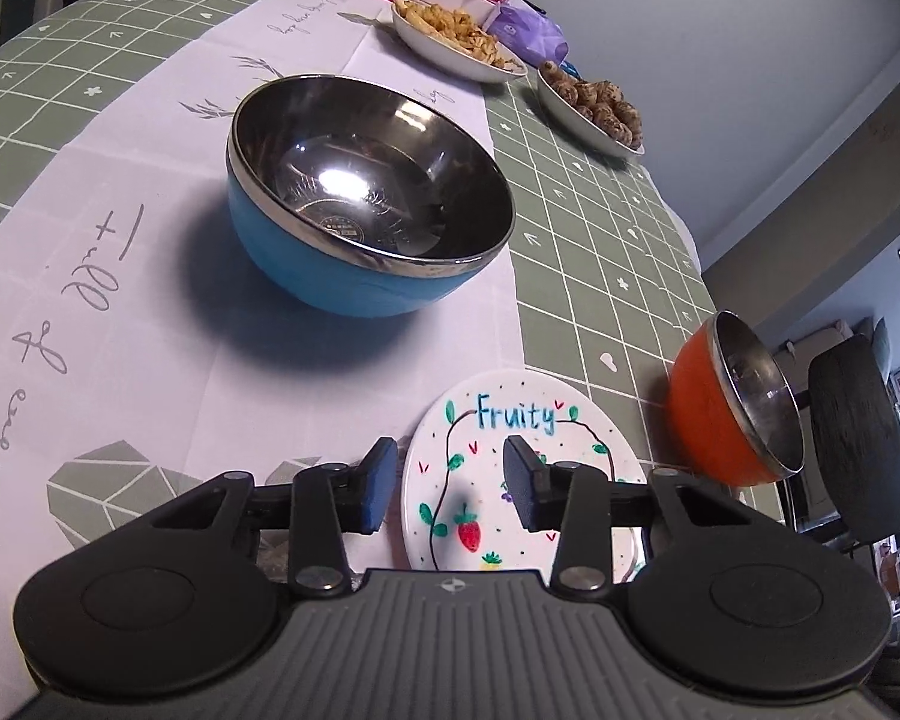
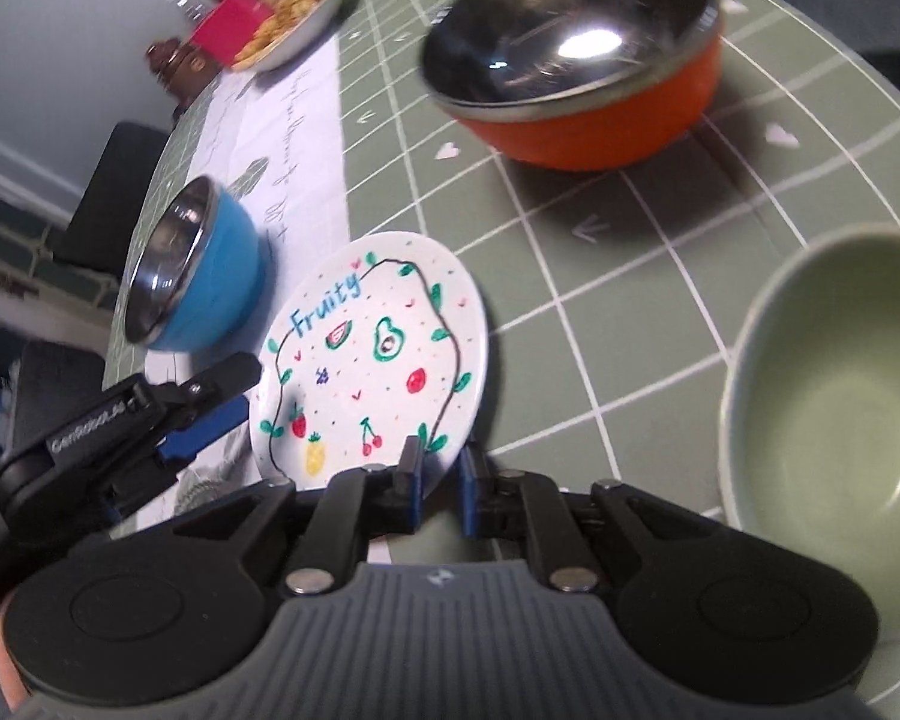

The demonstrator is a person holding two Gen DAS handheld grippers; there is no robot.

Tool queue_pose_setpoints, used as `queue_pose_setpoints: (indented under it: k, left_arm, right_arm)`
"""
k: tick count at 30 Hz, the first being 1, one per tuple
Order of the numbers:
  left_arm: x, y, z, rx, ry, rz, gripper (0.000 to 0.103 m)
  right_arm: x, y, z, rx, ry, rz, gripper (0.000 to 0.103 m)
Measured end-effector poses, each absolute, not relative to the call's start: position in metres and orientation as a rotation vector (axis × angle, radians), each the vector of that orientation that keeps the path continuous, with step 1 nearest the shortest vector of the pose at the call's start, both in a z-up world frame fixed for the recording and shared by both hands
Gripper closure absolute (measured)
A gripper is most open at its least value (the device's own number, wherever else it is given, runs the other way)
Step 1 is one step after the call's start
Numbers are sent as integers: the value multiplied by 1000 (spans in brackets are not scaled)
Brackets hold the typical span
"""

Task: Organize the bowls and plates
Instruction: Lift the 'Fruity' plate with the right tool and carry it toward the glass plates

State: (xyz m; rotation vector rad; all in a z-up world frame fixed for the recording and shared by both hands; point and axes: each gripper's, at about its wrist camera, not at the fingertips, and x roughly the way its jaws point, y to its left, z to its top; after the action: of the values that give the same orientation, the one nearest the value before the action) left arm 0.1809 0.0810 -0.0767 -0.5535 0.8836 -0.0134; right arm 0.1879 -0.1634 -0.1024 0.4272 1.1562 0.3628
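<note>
Little of the sorting looks done: the blue bowl (image 1: 369, 192), the orange bowl (image 2: 576, 54) and the green bowl (image 2: 834, 414) each sit apart on the desk (image 2: 570, 276), nothing nested or stacked, and the "Fruity" plate (image 2: 372, 354) appears to be the piece in hand. The plate sits between the blue bowl on its left and the green bowl on its right, the orange bowl farther off. The right gripper (image 2: 439, 489) reaches low from the near side, its fingers narrowly spread astride the plate's near rim, apparently tilting it up, though contact is unclear. The left gripper (image 1: 453, 495) hovers at the plate's left edge, fingers spread wide and holding nothing.
</note>
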Motion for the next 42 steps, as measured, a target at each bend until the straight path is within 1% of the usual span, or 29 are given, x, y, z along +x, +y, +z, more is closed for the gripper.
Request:
queue_pose_setpoints:
  k: [2,4,8,10,14,17,22,23,24,25,30,31,33,35,38,40,42]
  left_arm:
    - [181,82,-78,-558,883,-9,57]
    - [181,84,-79,-561,882,0,57]
    - [181,86,-81,-577,894,1,57]
    - [181,86,-81,-574,897,0,57]
    - [182,83,-81,-560,899,-5,57]
    - [181,81,-81,-543,903,-8,63]
    - [181,79,-82,-529,903,-7,65]
    - [181,78,-83,-524,903,-7,65]
    - [181,78,-83,-518,902,-5,65]
    - [181,78,-83,-515,900,-4,65]
    - [181,70,-82,-455,898,-4,65]
    - [180,68,-82,-440,902,-7,67]
    - [178,65,-82,-426,900,6,75]
    - [176,65,-82,-418,890,7,80]
    - [174,66,-83,-424,878,7,80]
    - [173,66,-83,-430,873,9,80]
    - [171,66,-83,-442,871,13,80]
  right_arm:
    - [189,-156,-100,365,1138,368,84]
    - [189,-153,-98,334,1112,372,75]
    - [204,-148,-98,319,1085,355,72]
    - [212,-153,-97,331,1069,349,69]
    - [221,-155,-94,299,1032,325,68]
    - [224,-159,-96,304,1037,321,68]
    - [225,-161,-98,302,1034,336,71]
    - [225,-160,-99,306,1037,345,73]
    - [225,-160,-100,316,1044,354,78]
    - [225,-160,-100,330,1050,359,80]
    - [225,-163,-102,355,1051,358,81]
    - [225,-164,-102,360,1052,360,81]
    - [224,-164,-102,364,1051,361,81]
    - [224,-164,-102,365,1048,360,80]
    - [223,-163,-102,361,1042,356,81]
    - [222,-164,-103,357,1030,344,88]
    - [222,-163,-103,346,1020,335,91]
